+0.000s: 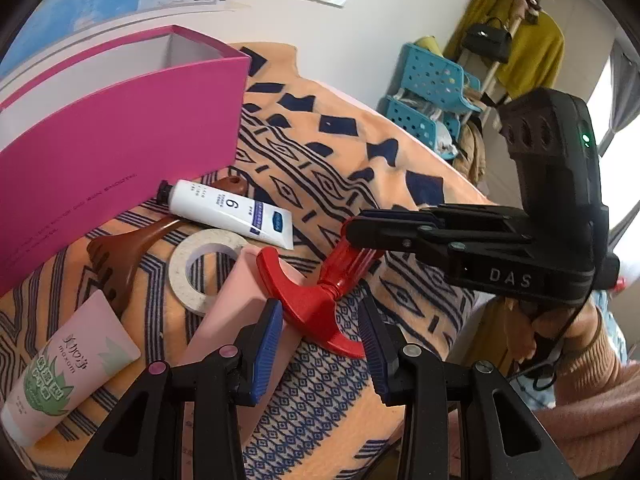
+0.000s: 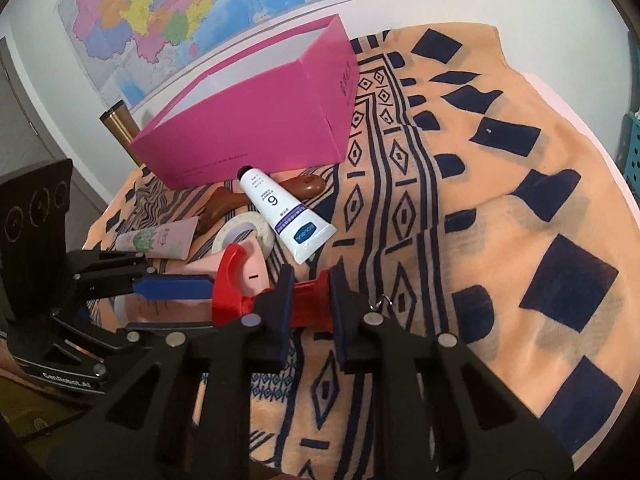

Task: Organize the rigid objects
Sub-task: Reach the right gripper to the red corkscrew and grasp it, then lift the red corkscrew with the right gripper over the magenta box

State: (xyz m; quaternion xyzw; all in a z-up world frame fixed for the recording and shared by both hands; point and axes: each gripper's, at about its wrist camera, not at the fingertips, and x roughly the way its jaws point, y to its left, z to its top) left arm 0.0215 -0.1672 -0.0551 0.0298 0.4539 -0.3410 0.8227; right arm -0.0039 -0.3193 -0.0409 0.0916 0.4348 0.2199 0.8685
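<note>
An orange patterned cloth covers the worktop. Both tongs clamp one red tool (image 1: 320, 300): the right tongs (image 2: 310, 300) on its handle, the left tongs (image 1: 320, 346) on its curved head, likely steadying it for the pink box (image 1: 120, 128) beyond them.

Open box (image 2: 256, 120) at the back of the blanket-covered tabletop (image 2: 500, 200), below a wall map (image 2: 180, 12). Just before it, white tube (image 2: 286, 216) lying across a wooden comb (image 1: 120, 256); tape ring (image 1: 200, 264) nearer, aloe tube (image 1: 68, 368) left, clamp (image 1: 316, 300) at front.
</note>
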